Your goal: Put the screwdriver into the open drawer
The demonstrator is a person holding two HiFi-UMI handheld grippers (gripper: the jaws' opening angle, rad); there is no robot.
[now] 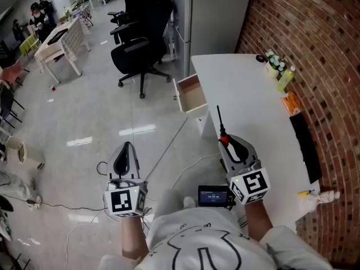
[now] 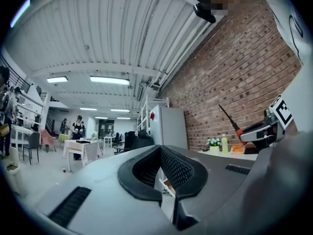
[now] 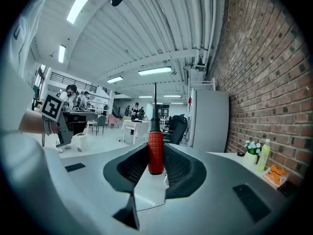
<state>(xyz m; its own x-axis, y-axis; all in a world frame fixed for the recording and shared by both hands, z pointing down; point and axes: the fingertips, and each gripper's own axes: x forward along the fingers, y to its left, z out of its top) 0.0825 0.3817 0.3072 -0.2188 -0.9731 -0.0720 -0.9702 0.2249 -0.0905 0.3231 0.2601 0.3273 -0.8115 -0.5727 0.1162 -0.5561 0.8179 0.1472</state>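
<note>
Two tools, right tool [image 1: 226, 144] gripping screwdriver [image 1: 220, 122] by its red handle, shaft aimed toward open drawer [image 1: 193, 107], left tool [image 1: 125, 156] closed, empty

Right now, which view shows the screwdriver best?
Right gripper view: the screwdriver is clamped by its red handle in the right hand-held gripper, with the shaft pointing ahead. The head view shows it from above, with the handle mostly covered by that gripper. The left gripper view shows it small at the right.
</note>
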